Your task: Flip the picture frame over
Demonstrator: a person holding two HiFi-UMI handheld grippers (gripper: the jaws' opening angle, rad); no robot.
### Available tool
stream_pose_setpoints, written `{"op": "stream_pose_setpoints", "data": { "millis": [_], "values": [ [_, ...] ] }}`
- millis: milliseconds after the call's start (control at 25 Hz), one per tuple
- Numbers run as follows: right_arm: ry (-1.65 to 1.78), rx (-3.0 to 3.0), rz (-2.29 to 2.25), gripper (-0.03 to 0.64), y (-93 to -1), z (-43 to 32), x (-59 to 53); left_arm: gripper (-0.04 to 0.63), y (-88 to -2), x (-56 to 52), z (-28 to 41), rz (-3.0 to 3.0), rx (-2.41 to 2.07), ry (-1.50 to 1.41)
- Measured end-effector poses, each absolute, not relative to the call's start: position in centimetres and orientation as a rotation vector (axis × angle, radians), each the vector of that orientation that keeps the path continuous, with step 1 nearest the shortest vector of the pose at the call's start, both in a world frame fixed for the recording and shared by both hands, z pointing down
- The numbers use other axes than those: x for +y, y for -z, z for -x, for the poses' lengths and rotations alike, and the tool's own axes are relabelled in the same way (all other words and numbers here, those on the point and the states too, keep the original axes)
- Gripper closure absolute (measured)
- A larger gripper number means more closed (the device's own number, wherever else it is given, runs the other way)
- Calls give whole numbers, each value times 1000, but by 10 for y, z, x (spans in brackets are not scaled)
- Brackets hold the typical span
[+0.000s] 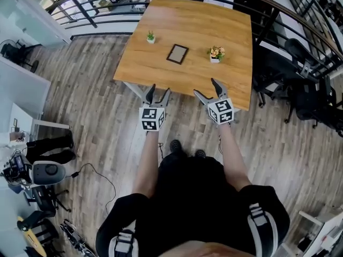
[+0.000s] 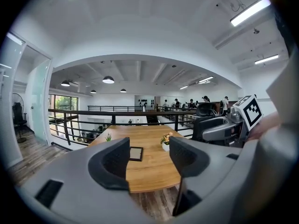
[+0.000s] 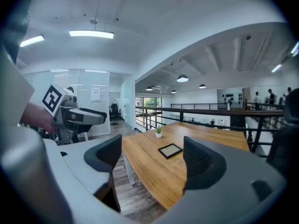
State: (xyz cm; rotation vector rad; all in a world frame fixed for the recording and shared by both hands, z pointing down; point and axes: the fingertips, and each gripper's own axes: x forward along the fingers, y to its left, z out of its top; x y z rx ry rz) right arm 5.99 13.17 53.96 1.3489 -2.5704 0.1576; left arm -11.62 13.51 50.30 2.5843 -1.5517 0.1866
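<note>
We see a wooden table (image 1: 187, 28) with a dark picture frame (image 1: 177, 53) lying flat near its middle, a small green potted plant (image 1: 151, 37) left of it and a pot of flowers (image 1: 216, 53) right, all apart.

1 overhead, 2 low; shared table (image 1: 187, 25), picture frame (image 1: 177, 53)

The picture frame (image 1: 177, 53) (image 2: 136, 153) (image 3: 170, 150) is small and rectangular, with a dark border around a pale grey-tan panel. It lies flat near the middle of the wooden table (image 1: 187, 25), turned slightly askew to the table's edges and well in from its near edge.
</note>
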Motion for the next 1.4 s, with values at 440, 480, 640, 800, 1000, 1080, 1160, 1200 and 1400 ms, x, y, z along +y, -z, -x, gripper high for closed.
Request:
{"op": "stream_pose_setpoints", "data": {
  "millis": [440, 480, 640, 800, 1000, 1080, 1160, 1200, 1400],
  "values": [
    [-215, -2537, -1439, 202, -543, -24, 102, 330, -511, 99, 156, -2604, -1469, -191],
    [-213, -2535, -1445, 204, -542, -20, 100, 330, -511, 96, 159, -2609, -1462, -191],
    [-220, -2522, -1454, 212, -550, -3, 96, 330, -514, 87, 173, -2619, -1450, -192],
    [-245, -2506, -1472, 219, -560, 4, 99, 330, -522, 87, 183, -2617, -1438, -197],
    [-292, -2487, -1497, 222, -573, 7, 96, 330, -536, 83, 192, -2598, -1419, -213],
    [-302, -2481, -1504, 227, -575, 8, 93, 330, -538, 81, 194, -2594, -1413, -217],
    [-305, -2478, -1506, 229, -575, 8, 90, 330, -538, 77, 194, -2592, -1410, -219],
    [-307, -2477, -1505, 230, -575, 8, 88, 330, -539, 74, 193, -2591, -1409, -223],
    [-363, -2509, -1522, 233, -577, 5, 67, 330, -547, 62, 186, -2579, -1398, -253]
  ]
}}
